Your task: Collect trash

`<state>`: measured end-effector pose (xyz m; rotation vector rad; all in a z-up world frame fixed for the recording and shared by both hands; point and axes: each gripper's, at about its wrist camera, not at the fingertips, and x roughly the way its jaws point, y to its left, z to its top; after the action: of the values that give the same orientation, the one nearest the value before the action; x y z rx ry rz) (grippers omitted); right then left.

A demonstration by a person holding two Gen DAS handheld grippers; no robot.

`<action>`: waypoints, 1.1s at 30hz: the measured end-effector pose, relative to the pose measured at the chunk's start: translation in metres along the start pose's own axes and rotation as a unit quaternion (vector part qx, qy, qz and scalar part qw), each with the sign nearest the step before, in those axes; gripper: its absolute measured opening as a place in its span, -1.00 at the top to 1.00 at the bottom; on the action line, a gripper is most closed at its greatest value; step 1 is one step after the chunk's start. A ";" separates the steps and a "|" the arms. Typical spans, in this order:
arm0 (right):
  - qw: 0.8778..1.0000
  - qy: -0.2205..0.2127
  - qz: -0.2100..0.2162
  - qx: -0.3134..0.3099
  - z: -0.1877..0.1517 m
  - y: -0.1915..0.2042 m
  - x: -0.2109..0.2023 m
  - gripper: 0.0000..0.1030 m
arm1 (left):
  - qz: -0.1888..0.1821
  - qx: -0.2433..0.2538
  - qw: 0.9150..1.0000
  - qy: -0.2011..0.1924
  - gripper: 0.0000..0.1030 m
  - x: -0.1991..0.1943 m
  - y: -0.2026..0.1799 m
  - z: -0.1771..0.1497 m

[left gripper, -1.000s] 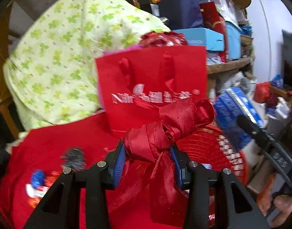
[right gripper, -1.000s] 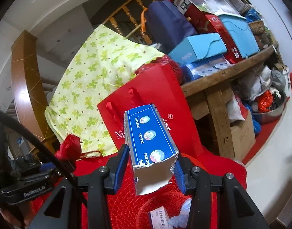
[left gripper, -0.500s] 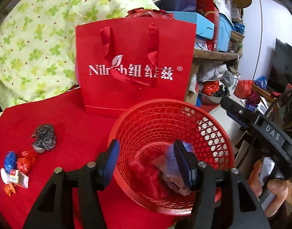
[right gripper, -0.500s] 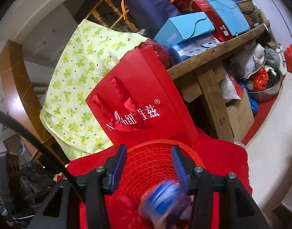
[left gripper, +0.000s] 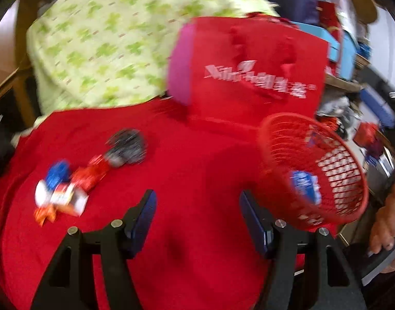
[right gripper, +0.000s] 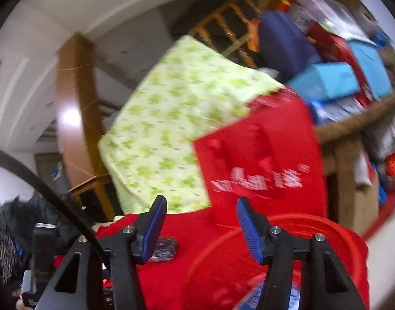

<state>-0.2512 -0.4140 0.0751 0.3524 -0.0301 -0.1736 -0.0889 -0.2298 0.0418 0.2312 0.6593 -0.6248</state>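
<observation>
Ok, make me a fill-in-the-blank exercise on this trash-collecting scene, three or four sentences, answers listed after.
1. The mesh basket that holds a blue packet is coloured ____.
2. Between the pads of the left gripper, whose jaws are opening, there is ____.
3. The gift bag with white lettering stands ____ the basket.
4. The loose wrappers lie on the red cloth, to the ____ of the basket in the left wrist view.

Missing words: red; nothing; behind; left

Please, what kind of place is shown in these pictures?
Probably a cluttered room in a home, used partly for storage. A wooden staircase railing rises behind, a rough wooden shelf is piled with boxes and bags, and a green-patterned quilt lies beside the red-covered table.
</observation>
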 end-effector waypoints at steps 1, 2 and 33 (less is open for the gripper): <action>1.000 -0.003 0.011 -0.011 -0.002 0.011 0.001 -0.16 | 0.007 -0.013 1.000 0.003 -0.31 -0.001 0.013 -0.005; 0.999 -0.003 0.025 -0.022 -0.005 0.023 0.004 -0.16 | 0.015 -0.026 1.000 0.004 -0.31 -0.003 0.025 -0.010; 0.951 0.247 0.121 -0.141 -0.138 0.181 0.122 -0.19 | 0.160 -0.245 0.955 0.036 -0.34 -0.017 0.253 -0.131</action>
<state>-0.0932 -0.2208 0.0083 0.0963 0.4418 0.1572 -0.0107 0.0296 -0.0468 -0.1043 0.8063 -0.1294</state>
